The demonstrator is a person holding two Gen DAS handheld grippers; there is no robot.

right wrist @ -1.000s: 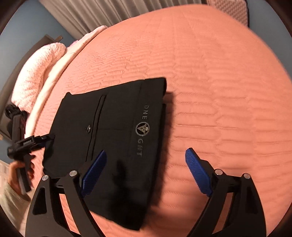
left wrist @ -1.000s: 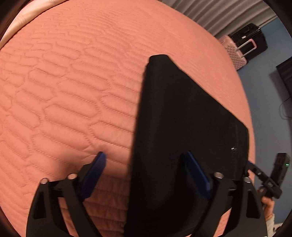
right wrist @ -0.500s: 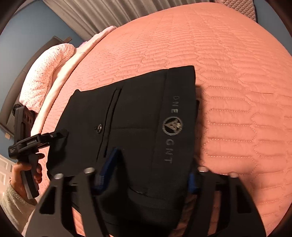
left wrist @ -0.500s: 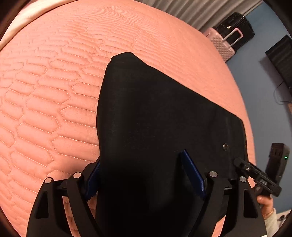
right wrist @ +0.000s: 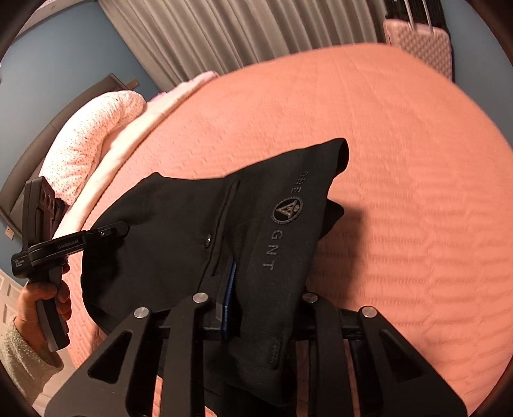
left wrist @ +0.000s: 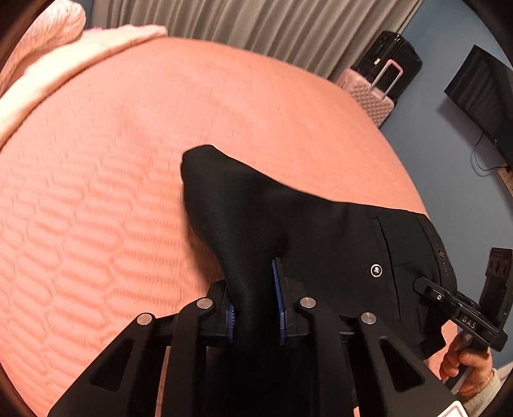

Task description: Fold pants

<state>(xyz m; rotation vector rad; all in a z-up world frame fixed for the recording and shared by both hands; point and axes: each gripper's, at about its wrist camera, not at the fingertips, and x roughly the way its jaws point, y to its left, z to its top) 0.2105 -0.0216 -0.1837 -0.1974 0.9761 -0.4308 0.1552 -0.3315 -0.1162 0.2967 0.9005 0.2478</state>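
Black pants [left wrist: 320, 231] sit on the salmon quilted bedspread [left wrist: 112, 192], w/ the near edge raised off it at two pinch points. L gripper [left wrist: 255, 304] is clamped on a gathered ridge of fabric at the leg/plain end; blue pads [left wrist: 276, 288] squeeze the cloth from both sides, so the material tents up toward the far corner [left wrist: 198, 157], which appears lifted, though blur makes contact hard to call. R gripper [right wrist: 256, 308] is clamped on the waistband side, cloth bunched betw. its jaws, only the left blue pad [right wrist: 229, 298] visible, the other buried under fabric. Printed logo strip [right wrist: 287, 208] and back pocket w/ button [right wrist: 208, 239] face up, so the seat side is outermost. Reason for two grips on the same long edge, judged: keeps the edge taut and level so the whole near half can be carried over as one panel, no sagging middle. Pants already look narrowed to a compact rectangle, prob. late in folding; likely step is the last fold or a reposition. Risk: the layers under the waistband [right wrist: 330, 215] splay open at the right corner, could slip out of stack. Pillow [right wrist: 93, 134] & folded blanket edge [left wrist: 64, 64] lie at the head end, well apart. Suitcases [left wrist: 378, 83] by curtain [left wrist: 240, 22], not involved.
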